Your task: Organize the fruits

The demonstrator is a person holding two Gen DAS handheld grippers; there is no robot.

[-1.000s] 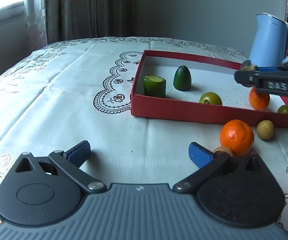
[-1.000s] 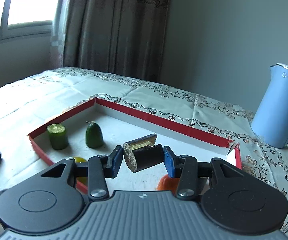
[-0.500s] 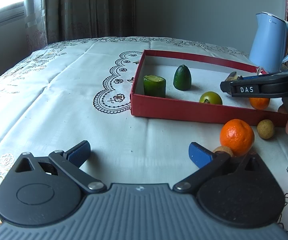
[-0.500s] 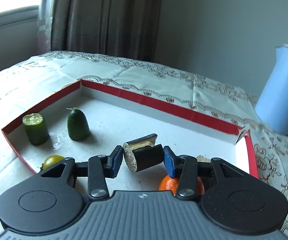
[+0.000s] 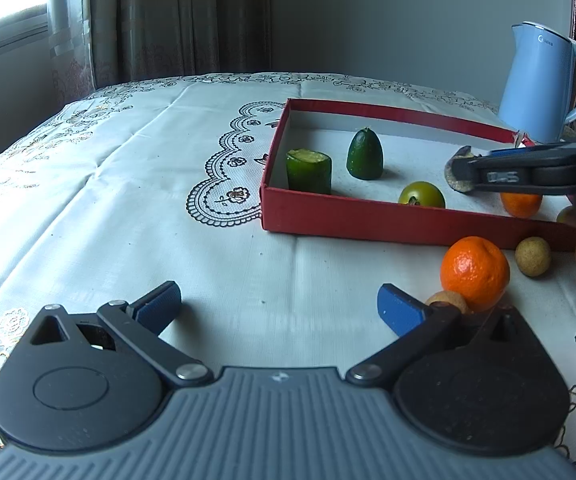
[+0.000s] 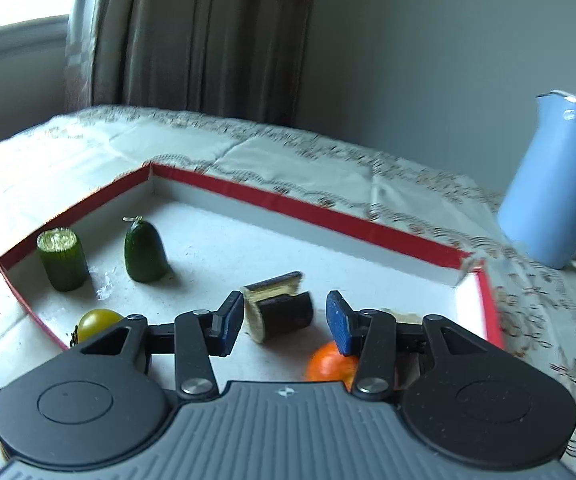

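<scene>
Red tray [image 5: 368, 220] on the tablecloth [image 5: 128, 200], kettle [image 5: 540, 84] behind its far corner. Inside: cucumber stub [image 6: 62, 260] and cucumber tip [image 6: 144, 252] upright near the left wall, green tomato [image 6: 98, 320] by the near wall, one orange [image 6: 328, 362] under the right claw. Outside, against the near wall: second orange [image 5: 474, 272], two small brown fruits [image 5: 532, 256], one [image 5: 448, 302] touching the left claw's pad.

Right claw [image 6: 284, 320] over the tray, jaws opening; dark cut chunk [image 6: 280, 308] between the pads, gaps on both sides, apparently released.

Left claw [image 5: 280, 304] spread wide, empty, low over the cloth.

Handling, by judgement: chunk light, firm, moist cut faces likely slick; best taken across the skin sides. Oranges round, prone to roll; grip across the middle. Brown fruits small, thin-shelled; gentle pinch.
</scene>
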